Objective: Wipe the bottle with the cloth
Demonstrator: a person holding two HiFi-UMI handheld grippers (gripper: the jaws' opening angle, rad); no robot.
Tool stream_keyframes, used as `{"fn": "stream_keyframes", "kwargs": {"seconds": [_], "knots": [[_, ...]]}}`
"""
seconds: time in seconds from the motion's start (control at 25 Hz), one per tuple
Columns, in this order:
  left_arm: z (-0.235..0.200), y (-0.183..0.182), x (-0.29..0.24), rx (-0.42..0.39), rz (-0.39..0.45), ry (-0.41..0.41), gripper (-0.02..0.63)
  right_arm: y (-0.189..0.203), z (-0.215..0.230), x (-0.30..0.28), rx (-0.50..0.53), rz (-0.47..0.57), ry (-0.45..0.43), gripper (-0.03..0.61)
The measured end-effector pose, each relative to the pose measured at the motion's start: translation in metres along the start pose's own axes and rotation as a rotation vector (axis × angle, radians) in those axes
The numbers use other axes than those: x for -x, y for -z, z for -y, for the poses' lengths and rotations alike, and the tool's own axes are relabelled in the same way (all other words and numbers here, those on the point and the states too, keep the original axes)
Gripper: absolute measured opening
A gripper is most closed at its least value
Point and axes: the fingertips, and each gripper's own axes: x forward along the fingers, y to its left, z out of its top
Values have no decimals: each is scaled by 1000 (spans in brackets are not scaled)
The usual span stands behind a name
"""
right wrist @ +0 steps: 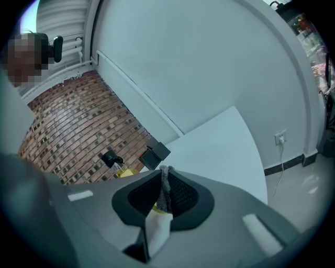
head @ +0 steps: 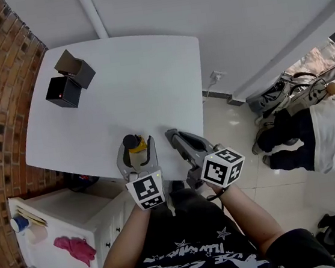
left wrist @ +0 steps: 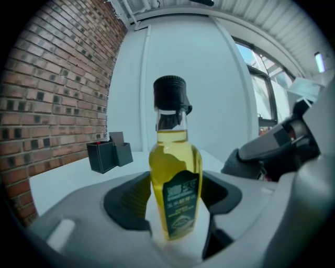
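Bottle (left wrist: 175, 193) upright at the near edge of the counter (head: 136, 73), between the half-spread jaws of the left gripper (head: 137, 146), apparently not yet pressed. Right gripper (head: 174, 137) just beside it to the right, jaws pinched on the cloth (right wrist: 164, 191).

Bottle (head: 136, 146) on counter (head: 141, 67) front edge, between left tongs (head: 137, 141) jaws. Right tongs (head: 172, 134) just right, cloth (right wrist: 164, 189) between their jaws. Two boxes (head: 69, 82) far back left on counter.
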Motion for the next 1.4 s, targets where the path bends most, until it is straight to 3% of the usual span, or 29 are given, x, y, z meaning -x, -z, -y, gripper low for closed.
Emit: {"fn": "stream_keyframes", "kwargs": {"seconds": [0.28, 0.52, 0.88, 1.12, 1.24, 1.4], "knots": [[9, -2, 3, -78, 38, 331, 279, 8, -8, -9, -8, -12, 0, 40], [17, -2, 13, -136, 18, 571, 278, 13, -21, -21, -13, -14, -6, 40], [22, 6, 24, -210, 18, 841, 275, 16, -38, -33, -32, 19, 22, 40], [25, 4, 27, -246, 2, 914, 276, 23, -46, -40, -39, 29, 46, 40], [24, 3, 26, -266, 21, 887, 286, 24, -48, -42, -39, 40, 59, 40], [15, -1, 25, -264, 35, 818, 349, 18, -47, -40, -26, 58, 72, 40]]}}
